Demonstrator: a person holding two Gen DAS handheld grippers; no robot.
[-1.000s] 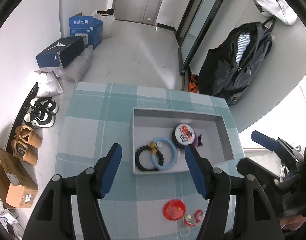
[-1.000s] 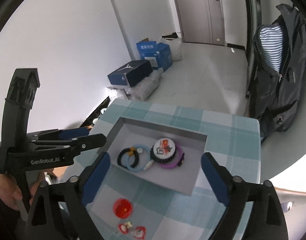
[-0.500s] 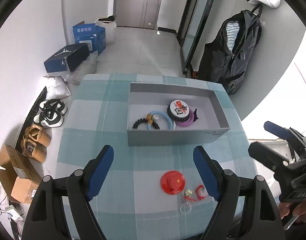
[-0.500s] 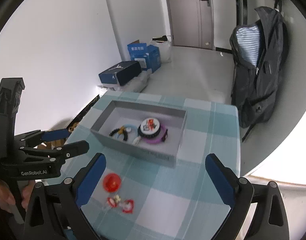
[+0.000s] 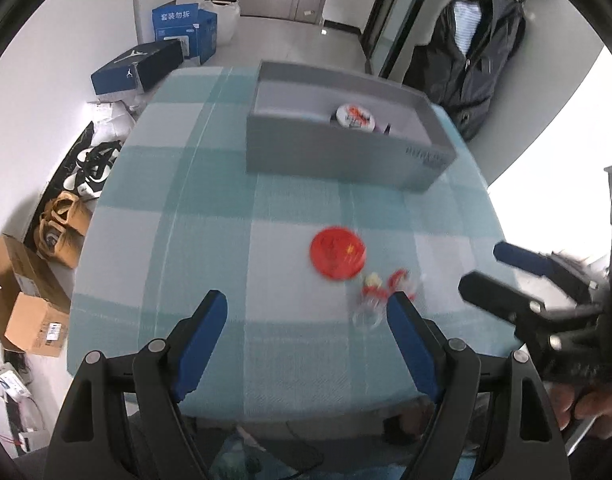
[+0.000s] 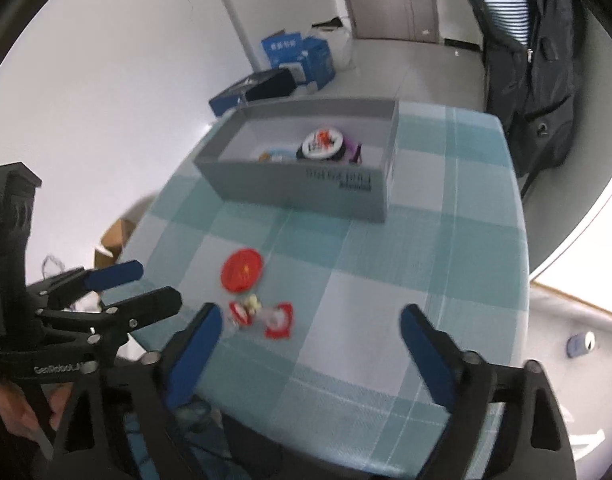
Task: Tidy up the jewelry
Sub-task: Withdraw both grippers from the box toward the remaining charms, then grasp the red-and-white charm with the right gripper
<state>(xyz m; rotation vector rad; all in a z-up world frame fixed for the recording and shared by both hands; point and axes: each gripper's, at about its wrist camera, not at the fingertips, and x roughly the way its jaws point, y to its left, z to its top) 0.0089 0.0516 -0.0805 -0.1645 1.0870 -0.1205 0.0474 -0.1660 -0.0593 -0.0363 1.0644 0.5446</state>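
A grey open box (image 5: 345, 152) (image 6: 306, 184) stands at the far side of the checked teal table. It holds a white round badge (image 5: 354, 117) (image 6: 321, 142) and other jewelry, mostly hidden by the near wall. A red disc (image 5: 337, 253) (image 6: 242, 271) lies in front of the box. Small red and clear pieces (image 5: 379, 292) (image 6: 266, 314) lie just nearer. My left gripper (image 5: 307, 320) hovers open over the near table, empty. My right gripper (image 6: 307, 332) also hangs over the near edge, its jaws closing with nothing between them.
The table's (image 5: 210, 208) near edge is under both grippers. Shoe boxes (image 5: 138, 66), shoes (image 5: 92, 164) and cardboard cartons (image 5: 22, 300) lie on the floor to the left. A dark backpack (image 6: 529, 64) hangs at the right wall.
Both grippers have drawn back from the box toward the near edge and sunk lower. The red disc and small pieces now lie closer to the fingers. The left jaws have widened.
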